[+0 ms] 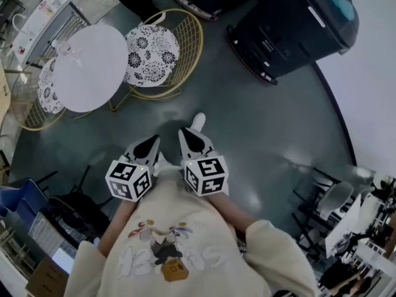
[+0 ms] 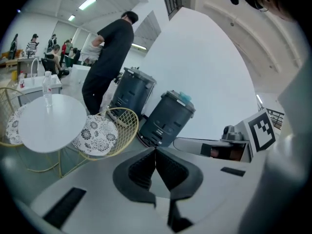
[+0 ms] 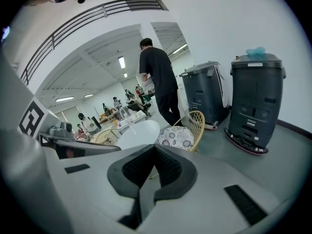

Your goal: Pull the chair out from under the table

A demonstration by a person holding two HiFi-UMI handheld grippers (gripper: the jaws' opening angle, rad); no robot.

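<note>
A gold wire chair (image 1: pixel 162 54) with a flowered cushion stands against the right side of the round white table (image 1: pixel 90 67), its seat partly under the tabletop. The same chair shows in the left gripper view (image 2: pixel 105 130) and the right gripper view (image 3: pixel 185 133). My left gripper (image 1: pixel 150 142) and right gripper (image 1: pixel 189 133) are held close to my chest, side by side, well short of the chair. Both are shut with nothing between the jaws.
A second wire chair (image 1: pixel 37 98) sits at the table's left side. A clear bottle (image 1: pixel 67 49) stands on the table. Two dark grey bins (image 1: pixel 297 26) stand by the white wall at right. A person in black (image 2: pixel 109 60) stands beyond the table. Clutter lines the lower corners.
</note>
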